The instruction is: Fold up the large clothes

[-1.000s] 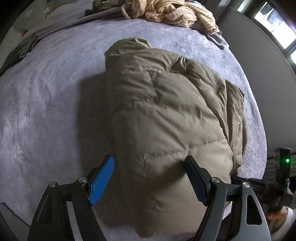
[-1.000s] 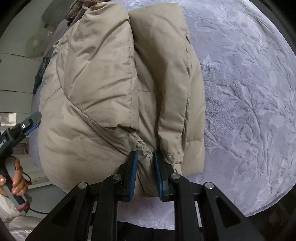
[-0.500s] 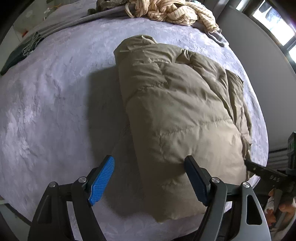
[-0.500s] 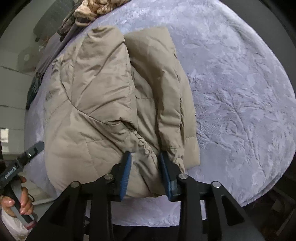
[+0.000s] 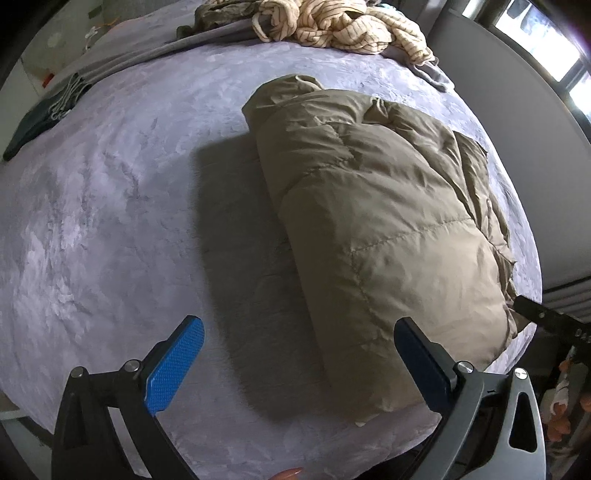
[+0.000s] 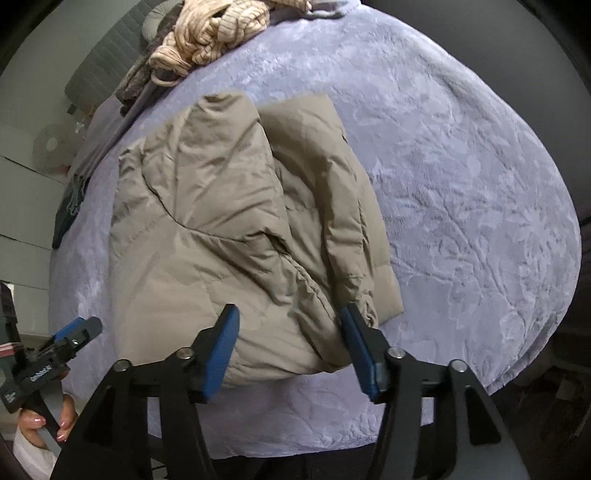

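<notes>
A tan puffer jacket (image 5: 388, 206) lies folded into a thick bundle on the lavender bedspread (image 5: 110, 221). My left gripper (image 5: 295, 332) hovers over the bundle's near left corner. Its jaws are opening wide, the left pad over bare bedspread, and nothing is pinched. In the right wrist view the jacket (image 6: 207, 221) shows a folded-in sleeve and a cuff near the front edge. My right gripper (image 6: 289, 314) hangs above that cuff with its jaws opening, and the pads are clear of the fabric. The left gripper's tip (image 6: 74, 336) shows at the lower left, held by a hand.
A heap of cream striped knitwear (image 5: 343, 26) and grey cloth lies at the far end of the bed. A dark garment (image 5: 37, 122) hangs off the left edge. A grey panel (image 5: 517, 92) runs along the right side. Bare bedspread (image 6: 461, 221) spreads right of the jacket.
The right gripper let go of the jacket's cuff, spread its jaws and rose. The left gripper slid left off the jacket and opened wider.
</notes>
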`<state>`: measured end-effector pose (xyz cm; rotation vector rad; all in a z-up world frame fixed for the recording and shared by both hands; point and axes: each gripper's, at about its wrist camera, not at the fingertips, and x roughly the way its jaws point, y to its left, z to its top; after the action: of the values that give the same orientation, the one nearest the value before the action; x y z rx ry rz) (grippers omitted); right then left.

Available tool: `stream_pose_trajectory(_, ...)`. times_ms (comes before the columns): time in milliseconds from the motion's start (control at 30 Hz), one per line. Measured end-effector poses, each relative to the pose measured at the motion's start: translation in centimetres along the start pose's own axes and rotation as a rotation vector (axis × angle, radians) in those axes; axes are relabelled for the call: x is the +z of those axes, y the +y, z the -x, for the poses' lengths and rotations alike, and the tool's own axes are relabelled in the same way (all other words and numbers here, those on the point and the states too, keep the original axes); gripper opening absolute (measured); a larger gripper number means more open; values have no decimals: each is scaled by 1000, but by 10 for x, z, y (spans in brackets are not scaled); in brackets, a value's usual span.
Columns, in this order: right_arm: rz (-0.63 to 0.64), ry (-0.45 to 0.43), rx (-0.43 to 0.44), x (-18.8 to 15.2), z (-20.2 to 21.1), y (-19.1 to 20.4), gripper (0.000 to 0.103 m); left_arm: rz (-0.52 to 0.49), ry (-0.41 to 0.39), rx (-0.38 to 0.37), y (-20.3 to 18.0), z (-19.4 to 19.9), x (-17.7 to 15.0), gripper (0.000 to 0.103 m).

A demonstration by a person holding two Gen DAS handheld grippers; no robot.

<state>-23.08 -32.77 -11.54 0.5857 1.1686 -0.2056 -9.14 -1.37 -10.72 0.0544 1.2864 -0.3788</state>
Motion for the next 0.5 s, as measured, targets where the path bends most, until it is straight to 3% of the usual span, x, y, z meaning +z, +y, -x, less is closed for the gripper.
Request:
stream_pose_trajectory(100,14,-10,6,13,2,3,71,17,4,-4,3,-2,3,103)
stream_pose_trajectory(233,38,-6,21,32,2,2,72,63,9,2,8,-9,15,103)
stream_pose_trajectory(300,57,15,34,44,-3,1,82,108,19,1,11,-13,23,103)
stream_pose_trajectory(500,82,75,74,84,-23,-13,82,199,42,-55,12,-31,43,103)
